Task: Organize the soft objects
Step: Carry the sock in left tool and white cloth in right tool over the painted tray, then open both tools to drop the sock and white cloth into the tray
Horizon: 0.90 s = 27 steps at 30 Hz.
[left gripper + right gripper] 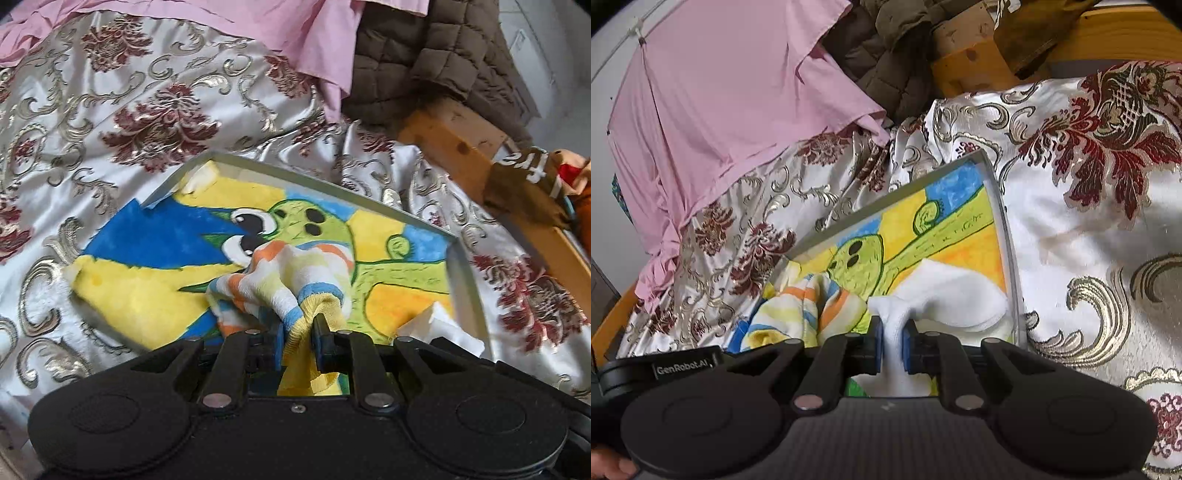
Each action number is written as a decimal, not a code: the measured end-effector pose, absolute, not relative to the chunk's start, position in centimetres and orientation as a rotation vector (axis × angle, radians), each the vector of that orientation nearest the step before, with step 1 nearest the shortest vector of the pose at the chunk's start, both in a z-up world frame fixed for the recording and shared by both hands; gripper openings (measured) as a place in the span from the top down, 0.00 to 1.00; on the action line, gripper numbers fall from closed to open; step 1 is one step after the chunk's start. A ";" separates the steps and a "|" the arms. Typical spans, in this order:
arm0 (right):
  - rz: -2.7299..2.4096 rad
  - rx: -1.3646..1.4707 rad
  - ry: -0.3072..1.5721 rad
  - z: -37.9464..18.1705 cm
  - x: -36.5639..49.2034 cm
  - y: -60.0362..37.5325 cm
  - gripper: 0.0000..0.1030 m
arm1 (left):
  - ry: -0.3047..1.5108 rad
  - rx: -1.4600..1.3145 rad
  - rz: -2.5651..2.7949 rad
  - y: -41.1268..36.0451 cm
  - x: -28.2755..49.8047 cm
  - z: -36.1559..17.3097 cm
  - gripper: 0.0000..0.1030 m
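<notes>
A shallow grey tray [325, 179] lies on the bed, lined with a cartoon-print towel [155, 236] in yellow, blue and green. My left gripper [300, 332] is shut on a striped sock [295, 273] of orange, yellow, blue and white, held over the towel. My right gripper [891, 345] is shut on a white sock [945, 295] at the tray's right side [1006, 229]. The striped sock [801, 310] shows to the left in the right wrist view. The white sock [439, 325] shows at the tray's near right corner in the left wrist view.
The bed has a white satin cover with red and gold floral pattern [155, 122]. A pink sheet [731, 96] and a brown quilted jacket [436, 59] lie at the far end. A wooden bed frame [461, 147] runs along the right, with a plush toy [576, 184] beyond it.
</notes>
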State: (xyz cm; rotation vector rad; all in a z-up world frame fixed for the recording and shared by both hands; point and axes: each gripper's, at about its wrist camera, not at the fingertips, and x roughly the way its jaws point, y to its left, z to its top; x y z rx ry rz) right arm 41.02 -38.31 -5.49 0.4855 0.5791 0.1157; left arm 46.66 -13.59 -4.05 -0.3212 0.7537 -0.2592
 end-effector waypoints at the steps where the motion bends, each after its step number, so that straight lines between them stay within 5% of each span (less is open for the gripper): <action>1: 0.115 0.481 0.582 -5.5 41.0 -38.2 0.86 | 0.756 -0.323 -0.253 -13.5 46.6 -4.1 0.80; 10: 0.108 0.449 0.592 -4.0 39.5 -37.4 0.43 | 0.757 -0.299 -0.250 -13.3 45.0 -3.0 0.61; 17: 0.089 0.439 0.551 -2.3 36.7 -37.9 0.33 | 0.670 -0.263 -0.242 -12.8 42.0 -0.7 0.39; 27: 0.109 0.357 0.417 2.2 31.4 -37.2 0.13 | 0.549 -0.259 -0.236 -10.6 36.0 3.7 0.20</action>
